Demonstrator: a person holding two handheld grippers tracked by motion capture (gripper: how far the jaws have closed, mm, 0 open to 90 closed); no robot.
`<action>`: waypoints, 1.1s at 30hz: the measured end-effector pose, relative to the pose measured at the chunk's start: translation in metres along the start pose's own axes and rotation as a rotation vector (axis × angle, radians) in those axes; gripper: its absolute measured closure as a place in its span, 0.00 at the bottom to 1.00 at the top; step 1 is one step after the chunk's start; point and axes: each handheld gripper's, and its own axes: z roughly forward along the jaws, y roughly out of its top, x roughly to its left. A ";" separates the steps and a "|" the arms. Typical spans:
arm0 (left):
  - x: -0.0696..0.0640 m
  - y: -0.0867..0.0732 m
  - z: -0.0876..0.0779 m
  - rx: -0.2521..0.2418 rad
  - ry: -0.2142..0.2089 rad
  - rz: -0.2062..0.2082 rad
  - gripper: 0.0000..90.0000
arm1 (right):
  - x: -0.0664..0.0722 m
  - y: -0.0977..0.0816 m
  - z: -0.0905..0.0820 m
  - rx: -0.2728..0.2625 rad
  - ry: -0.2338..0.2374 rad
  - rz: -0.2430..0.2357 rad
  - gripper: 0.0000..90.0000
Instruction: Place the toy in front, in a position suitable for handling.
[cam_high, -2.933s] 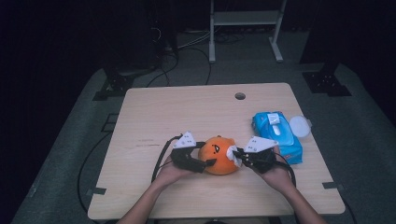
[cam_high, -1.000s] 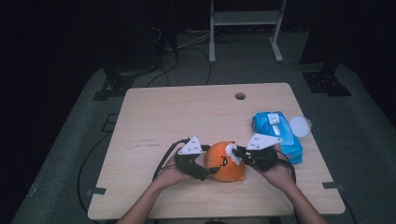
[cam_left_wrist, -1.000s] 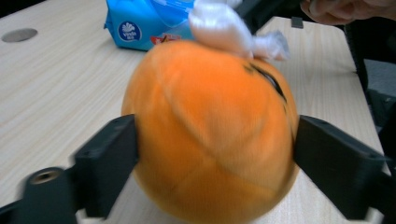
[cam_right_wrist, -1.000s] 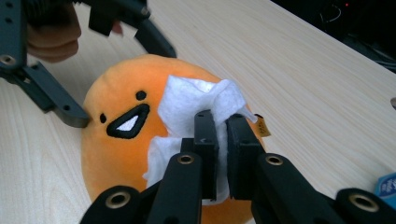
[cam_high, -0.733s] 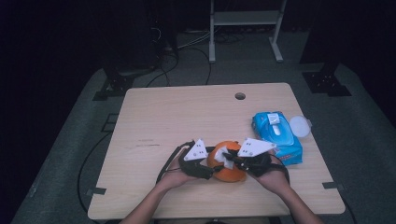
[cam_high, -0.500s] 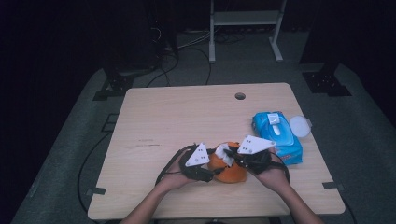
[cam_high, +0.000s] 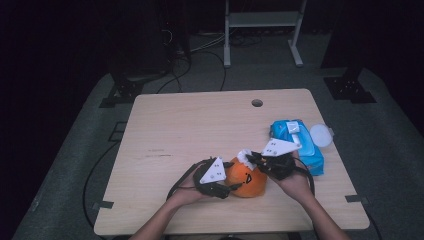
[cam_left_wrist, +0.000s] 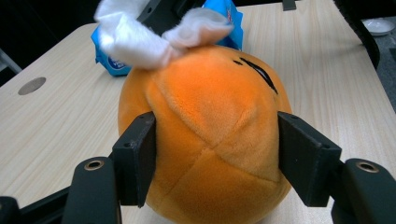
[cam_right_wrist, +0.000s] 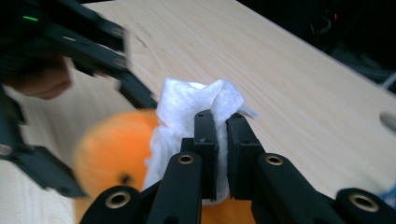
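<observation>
So left hand-held gripper (cam_left_wrist: 212, 154) clamps the orange plush toy (cam_left_wrist: 205, 135) steady on the counter (cam_high: 200, 125) while right hand-held gripper (cam_right_wrist: 222, 140), pinching a white wipe (cam_right_wrist: 187, 112), scrubs its top, prob. cleaning.

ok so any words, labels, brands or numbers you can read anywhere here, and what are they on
No text reads clearly in any view.
blue wipes pack: a white label on top and white print on its side in the left gripper view, both too small or blurred to read.
orange plush toy: black stitched face marks, no letters.
grey plates on the grippers: dark dots, no lettering.
table: faint marks, not legible.
</observation>
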 end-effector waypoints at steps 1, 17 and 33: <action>0.001 -0.001 0.000 -0.003 -0.002 -0.011 0.38 | -0.006 -0.004 0.000 0.007 -0.016 0.018 0.93; 0.026 -0.015 -0.003 0.005 0.011 -0.227 0.29 | 0.009 -0.004 0.001 -0.003 0.059 0.001 0.93; 0.033 -0.019 -0.007 -0.018 0.040 -0.270 0.48 | 0.027 -0.001 0.004 0.013 0.089 -0.058 0.93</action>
